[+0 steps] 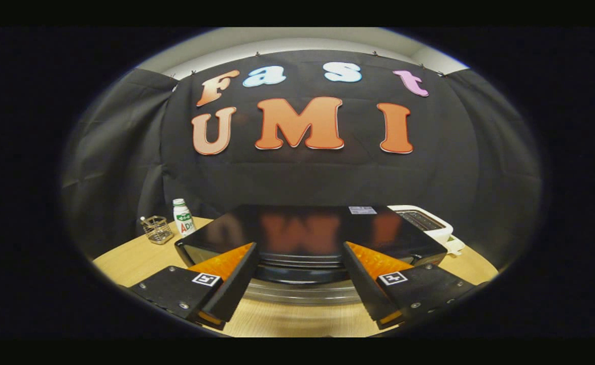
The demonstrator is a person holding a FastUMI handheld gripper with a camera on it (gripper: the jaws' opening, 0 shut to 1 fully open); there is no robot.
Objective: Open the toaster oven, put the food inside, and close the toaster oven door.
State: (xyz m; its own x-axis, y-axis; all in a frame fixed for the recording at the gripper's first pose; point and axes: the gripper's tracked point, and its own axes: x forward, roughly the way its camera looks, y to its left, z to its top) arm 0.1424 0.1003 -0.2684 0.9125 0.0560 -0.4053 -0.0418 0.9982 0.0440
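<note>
The toaster oven (307,228) lies just ahead of the gripper (300,299), whose fingers are spread apart and empty; its handle (302,291) runs crosswise between them.

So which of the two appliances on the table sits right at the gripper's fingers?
The black toaster oven, just ahead of the open gripper. The white toaster sits farther back, beyond its far corner.
</note>
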